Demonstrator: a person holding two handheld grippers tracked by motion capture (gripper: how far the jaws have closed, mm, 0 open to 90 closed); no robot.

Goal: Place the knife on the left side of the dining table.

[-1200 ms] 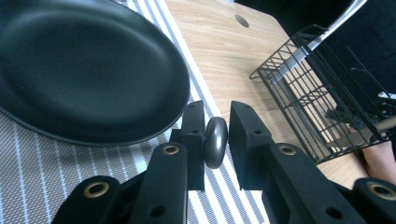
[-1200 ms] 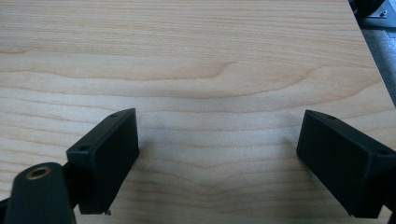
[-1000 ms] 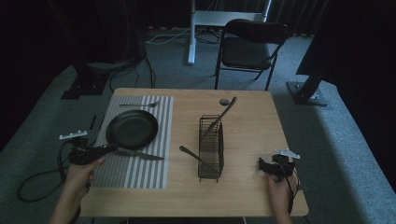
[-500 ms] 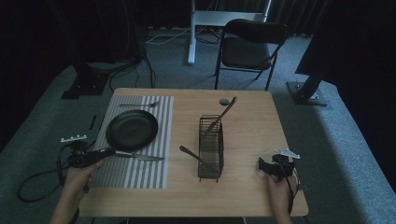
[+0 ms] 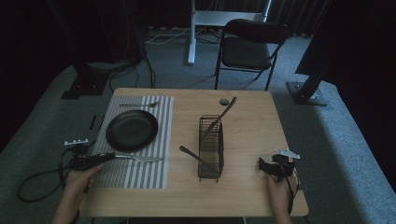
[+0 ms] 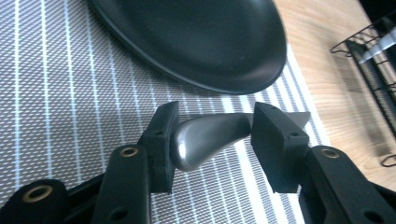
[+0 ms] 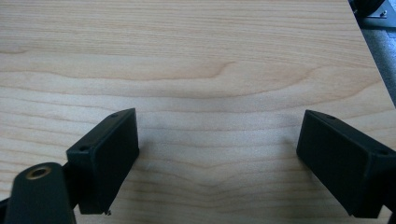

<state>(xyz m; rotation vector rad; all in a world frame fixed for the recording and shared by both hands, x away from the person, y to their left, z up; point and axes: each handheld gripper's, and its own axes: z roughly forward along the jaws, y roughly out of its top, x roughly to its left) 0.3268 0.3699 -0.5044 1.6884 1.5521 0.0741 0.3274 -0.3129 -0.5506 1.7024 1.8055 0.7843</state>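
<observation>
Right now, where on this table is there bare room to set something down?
The widest bare wood lies right of the wire caddy, out to the table edge and the right gripper. A strip runs along the near edge. The striped placemat is crowded: black plate, a fork behind, a utensil in front.

The knife (image 6: 210, 137) has a smooth brushed-metal handle with a soft sheen. Under it the striped placemat (image 6: 56, 93) looks like woven cloth, finely textured. The black plate (image 6: 196, 37) is smooth and semi-matt; the table (image 7: 196, 60) is pale matt wood with visible grain; the caddy (image 5: 211, 148) is black wire
</observation>
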